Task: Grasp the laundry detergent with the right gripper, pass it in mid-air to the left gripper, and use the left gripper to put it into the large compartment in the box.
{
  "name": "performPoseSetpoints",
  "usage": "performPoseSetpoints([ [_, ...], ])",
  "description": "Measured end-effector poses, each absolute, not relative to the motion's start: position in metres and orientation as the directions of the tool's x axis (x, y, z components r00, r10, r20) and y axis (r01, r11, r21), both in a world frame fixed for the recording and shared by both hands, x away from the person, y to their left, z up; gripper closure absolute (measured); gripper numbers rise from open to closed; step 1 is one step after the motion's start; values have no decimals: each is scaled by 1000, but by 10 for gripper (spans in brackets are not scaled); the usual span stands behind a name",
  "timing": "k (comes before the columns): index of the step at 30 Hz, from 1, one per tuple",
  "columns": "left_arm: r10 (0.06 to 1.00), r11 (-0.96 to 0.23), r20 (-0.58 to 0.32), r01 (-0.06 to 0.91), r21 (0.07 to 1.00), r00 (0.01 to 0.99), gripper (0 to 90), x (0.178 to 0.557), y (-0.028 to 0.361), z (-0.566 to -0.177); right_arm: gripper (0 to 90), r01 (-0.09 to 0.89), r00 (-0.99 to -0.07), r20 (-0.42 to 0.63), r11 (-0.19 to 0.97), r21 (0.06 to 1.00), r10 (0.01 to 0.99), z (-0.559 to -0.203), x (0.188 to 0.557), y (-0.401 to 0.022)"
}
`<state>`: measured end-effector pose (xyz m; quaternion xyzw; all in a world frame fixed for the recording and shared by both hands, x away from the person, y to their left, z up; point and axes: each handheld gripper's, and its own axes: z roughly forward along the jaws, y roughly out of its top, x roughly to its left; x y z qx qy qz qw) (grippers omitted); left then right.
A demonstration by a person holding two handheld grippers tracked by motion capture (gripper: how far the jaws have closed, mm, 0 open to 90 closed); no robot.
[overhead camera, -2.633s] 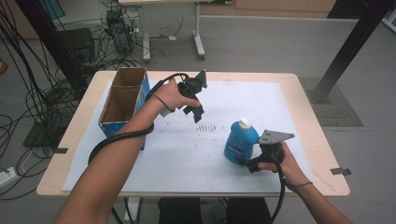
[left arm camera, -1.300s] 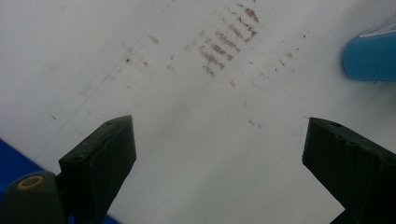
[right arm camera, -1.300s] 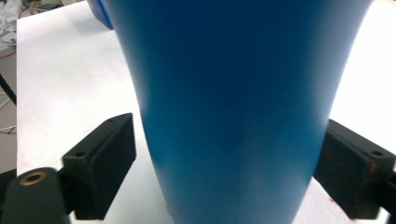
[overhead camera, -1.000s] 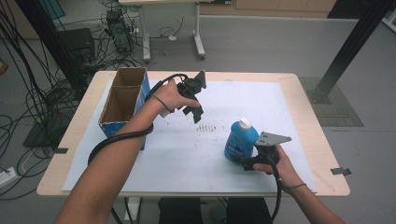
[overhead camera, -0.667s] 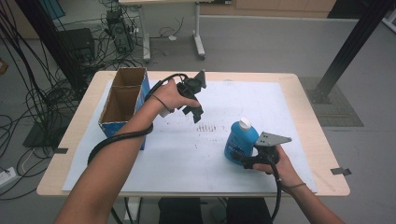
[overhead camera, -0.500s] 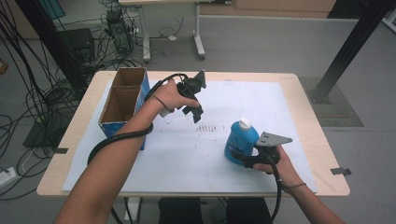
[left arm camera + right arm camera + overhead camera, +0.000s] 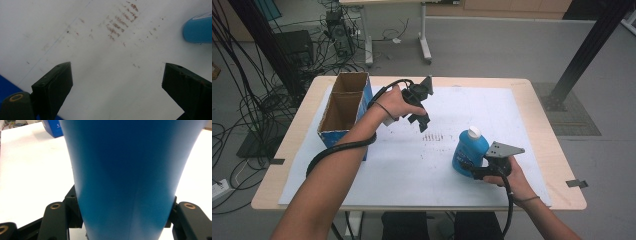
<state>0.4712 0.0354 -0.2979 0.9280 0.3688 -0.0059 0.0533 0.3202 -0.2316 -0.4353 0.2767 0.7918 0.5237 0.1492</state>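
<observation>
A blue bottle (image 7: 469, 150) with a white cap stands upright on the white sheet (image 7: 412, 165) at the front right. My right gripper (image 7: 468, 169) lies low at its base; its jaws have just been closing with the bottle between them. In the right gripper view both pads press on the bottle's (image 7: 130, 177) sides. My left gripper (image 7: 422, 120) hangs above the middle of the sheet, pointing down, open with nothing between its fingers (image 7: 53, 82). Below it are rows of brown marks (image 7: 120, 22), and the bottle (image 7: 198, 30) sits at the frame's right edge.
An open cardboard box (image 7: 343, 107) with blue sides stands at the table's left, two compartments showing. The wooden table edge (image 7: 557, 150) runs close to the right of the bottle. Cables trail from both grippers.
The right gripper's jaws have closed in on the base of the blue bottle. The left hand and gripper have stayed where they were.
</observation>
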Motion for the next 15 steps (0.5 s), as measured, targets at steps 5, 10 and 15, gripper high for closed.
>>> performPoseSetpoints([
  [5,686,-720,-51,687,97,726,101,471,36,-297,401,280,-803,51,300,912,594,-435,320,-231],
  [10,686,-720,-51,688,97,726,101,471,37,-297,402,277,-803,47,303,912,594,-435,320,-231],
  [15,689,-717,-51,690,100,723,101,470,38,-297,404,269,-804,35,311,912,594,-435,320,-231],
])
